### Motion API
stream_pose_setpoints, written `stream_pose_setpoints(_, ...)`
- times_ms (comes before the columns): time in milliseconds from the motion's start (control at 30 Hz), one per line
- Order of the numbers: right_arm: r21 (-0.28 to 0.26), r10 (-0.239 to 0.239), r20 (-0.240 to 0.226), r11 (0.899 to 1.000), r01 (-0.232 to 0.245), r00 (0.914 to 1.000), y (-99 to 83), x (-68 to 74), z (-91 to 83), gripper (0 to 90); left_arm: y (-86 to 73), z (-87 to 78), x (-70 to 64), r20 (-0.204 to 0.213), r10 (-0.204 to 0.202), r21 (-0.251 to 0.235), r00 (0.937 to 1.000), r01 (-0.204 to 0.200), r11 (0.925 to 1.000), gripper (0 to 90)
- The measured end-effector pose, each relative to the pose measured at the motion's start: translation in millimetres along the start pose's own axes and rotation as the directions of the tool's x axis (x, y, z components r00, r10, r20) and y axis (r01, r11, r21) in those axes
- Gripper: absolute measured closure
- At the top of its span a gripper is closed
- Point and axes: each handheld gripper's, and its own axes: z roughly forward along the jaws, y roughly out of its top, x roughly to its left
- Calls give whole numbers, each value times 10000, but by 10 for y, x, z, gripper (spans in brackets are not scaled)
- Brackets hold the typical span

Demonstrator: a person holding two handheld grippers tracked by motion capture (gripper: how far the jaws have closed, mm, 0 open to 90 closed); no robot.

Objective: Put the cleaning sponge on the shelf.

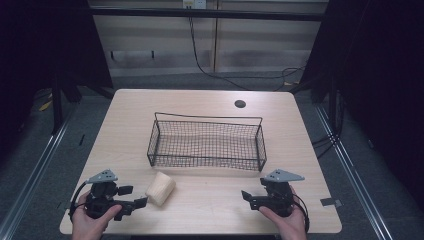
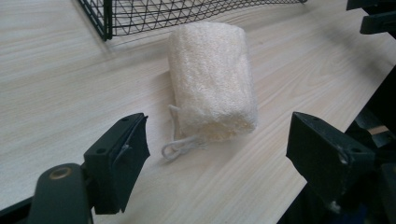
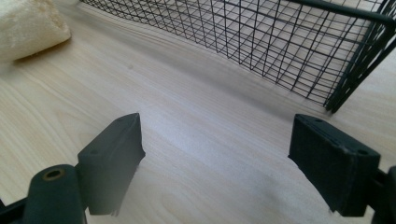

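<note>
**Wood table, wire basket, loofah pad**

Wood table (image 1: 210,200) carries the black wire basket (image 1: 206,142) at centre. I see the cream loofah pad (image 2: 212,81) just before it. Left gripper (image 2: 217,161) faces the pad, jaws wide. Right gripper (image 3: 217,163): wide, holding nothing.

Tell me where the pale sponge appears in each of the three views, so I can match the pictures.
High view: the sponge lies on the table, lower centre-left, just ahead of the left gripper.
Left gripper view: the sponge sits at upper centre, beyond the open jaws.
Right gripper view: the sponge is cut off at the top left corner.
Shared landmark: the black wire basket.
</note>
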Motion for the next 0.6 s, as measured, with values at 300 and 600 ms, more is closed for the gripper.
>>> stream_pose_setpoints(300,-172,-252,-119,9995,250,9996,-4,16,-65,157,4,19,-58,-33,90,345,10000,-88,9994,243)
stream_pose_setpoints(600,-348,-381,-601,9987,361,9975,-7,60,-91,197,58,-19,-146,203,295,789,9994,-311,9964,251)
